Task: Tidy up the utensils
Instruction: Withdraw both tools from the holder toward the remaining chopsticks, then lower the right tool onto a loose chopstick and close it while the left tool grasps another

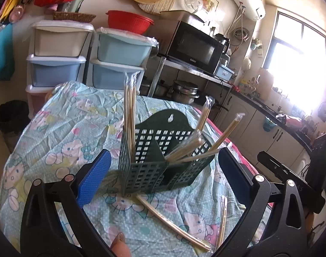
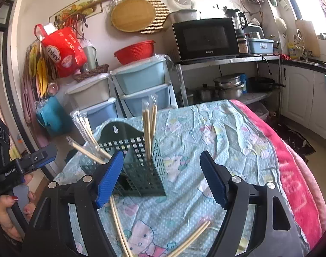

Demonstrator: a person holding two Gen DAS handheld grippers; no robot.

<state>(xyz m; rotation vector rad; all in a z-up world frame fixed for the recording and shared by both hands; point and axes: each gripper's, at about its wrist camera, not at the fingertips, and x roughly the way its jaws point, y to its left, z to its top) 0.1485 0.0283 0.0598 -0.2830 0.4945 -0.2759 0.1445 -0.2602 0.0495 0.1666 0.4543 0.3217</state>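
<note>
Kitchen clutter lines the far wall: a black microwave [image 2: 205,39], stacked plastic drawers [image 1: 55,53], a red colander [image 2: 134,51]. Up front, a wrinkled cartoon-cat tablecloth [image 1: 72,124] covers the table, pale blue and dotted.

On it stands a dark green plastic utensil holder [image 1: 156,160], lattice-walled, with a solid arched back and a hanging hole. One bundle of plastic-sleeved wooden chopsticks [image 1: 129,111] stands upright in one compartment; more wrapped chopsticks [image 1: 193,147] lean out at a slant from the other.

Left gripper [image 1: 165,171] now: black frame, textured blue pads, jaws spread wide, nothing gripped, the holder sitting just ahead between the fingers. A loose wrapped pair [image 1: 173,224] lies flat on the cloth just this side of the holder, another loose pair [image 1: 223,220] beside it.

Right gripper [image 2: 163,177]: jaws well apart too, holding nothing, its left pad near the holder's corner. That view adds what the left cannot: a pink blanket [image 2: 295,171] edging the table, and the person's hand [image 2: 15,209] wrapped round the other gripper's handle.
</note>
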